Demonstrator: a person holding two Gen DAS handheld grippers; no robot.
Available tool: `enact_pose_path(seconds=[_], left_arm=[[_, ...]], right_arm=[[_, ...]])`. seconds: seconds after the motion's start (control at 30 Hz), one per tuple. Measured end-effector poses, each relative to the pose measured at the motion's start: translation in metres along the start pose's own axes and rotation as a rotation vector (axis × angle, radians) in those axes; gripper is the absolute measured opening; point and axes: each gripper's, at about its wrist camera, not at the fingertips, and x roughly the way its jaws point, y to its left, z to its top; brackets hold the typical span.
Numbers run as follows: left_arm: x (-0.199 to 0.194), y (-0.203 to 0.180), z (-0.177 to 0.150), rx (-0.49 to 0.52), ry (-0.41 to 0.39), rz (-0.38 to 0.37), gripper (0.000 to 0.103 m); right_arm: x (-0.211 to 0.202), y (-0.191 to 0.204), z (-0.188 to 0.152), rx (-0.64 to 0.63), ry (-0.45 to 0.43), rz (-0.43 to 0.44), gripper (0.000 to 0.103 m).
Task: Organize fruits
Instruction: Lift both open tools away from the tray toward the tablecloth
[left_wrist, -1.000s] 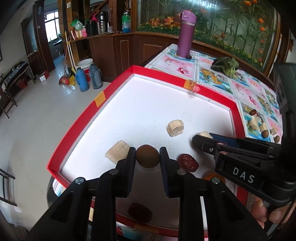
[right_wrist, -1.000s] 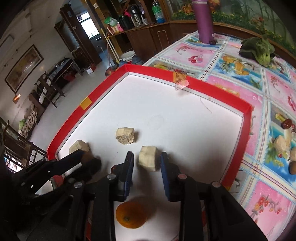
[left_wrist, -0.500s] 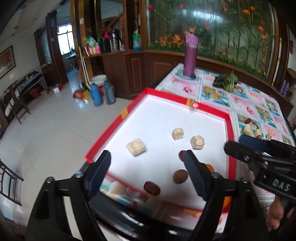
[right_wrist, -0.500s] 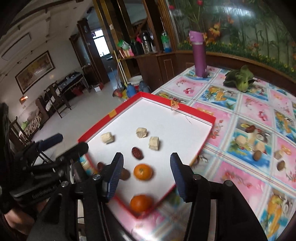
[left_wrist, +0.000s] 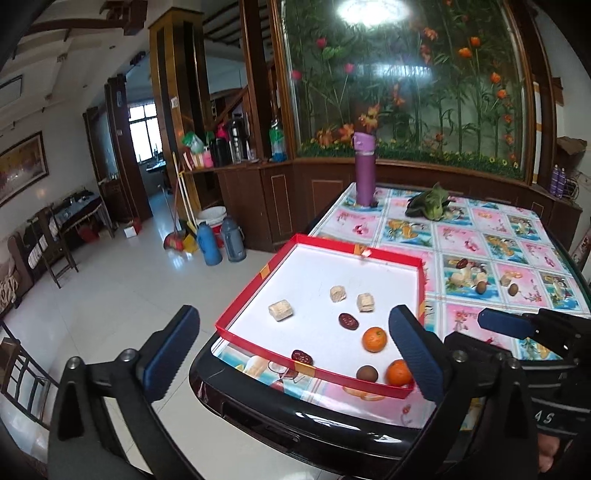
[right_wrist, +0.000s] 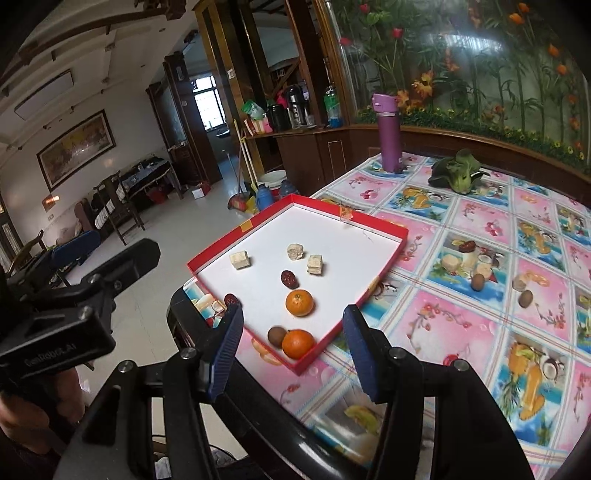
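Note:
A red tray (left_wrist: 255, 284) (right_wrist: 218, 245) with a white floor sits at the table's near corner. In it lie two oranges (left_wrist: 374, 339) (right_wrist: 299, 302), a brown round fruit (left_wrist: 366, 373) (right_wrist: 276, 336), two red dates (left_wrist: 348, 321) (right_wrist: 289, 278) and three beige blocks (left_wrist: 280, 310) (right_wrist: 240, 260). My left gripper (left_wrist: 291, 317) hangs back from the tray, above the table's edge, its jaws opening with nothing between them. My right gripper (right_wrist: 293, 312) is also drawn back and open, holding nothing.
Loose brown fruits (right_wrist: 477, 282), a date (right_wrist: 467, 245) and beige pieces (right_wrist: 451, 263) lie on the patterned tablecloth right of the tray. A purple bottle (left_wrist: 364, 173) and a green vegetable (left_wrist: 428, 206) stand at the far end. Left of the table the floor drops away, with thermos flasks (left_wrist: 208, 245).
The left gripper let go of the brown fruit, the right one of a beige block. Both opened and drew back and upward from the tray.

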Motion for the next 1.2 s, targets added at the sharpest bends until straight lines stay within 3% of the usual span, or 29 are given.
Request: enact_pose_path(seconds=[0.33, 0.57, 0.73, 0.93, 1.03, 1.2], left_arm=[[-0.009, -0.022, 0.001, 0.030, 0.000, -0.034, 0.103], [0.002, -0.040, -0.001, 0.058, 0.033, -0.064, 0.103], [0.018, -0.056, -0.007, 0.082, 0.072, -0.096, 0.103], [0.048, -0.096, -0.020, 0.169, 0.152, -0.201, 0.103], [0.064, -0.120, -0.018, 0.225, 0.181, -0.244, 0.103], [0.089, -0.153, -0.005, 0.295, 0.186, -0.273, 0.103]], right_arm=[[-0.017, -0.023, -0.007, 0.042, -0.021, -0.037, 0.057], [-0.015, -0.063, -0.011, 0.133, -0.014, -0.075, 0.058], [-0.015, -0.112, -0.025, 0.213, 0.003, -0.155, 0.058], [-0.019, -0.185, -0.042, 0.362, 0.048, -0.281, 0.058], [-0.020, -0.213, -0.038, 0.412, 0.050, -0.303, 0.058], [0.000, -0.243, -0.019, 0.391, 0.065, -0.368, 0.058]])
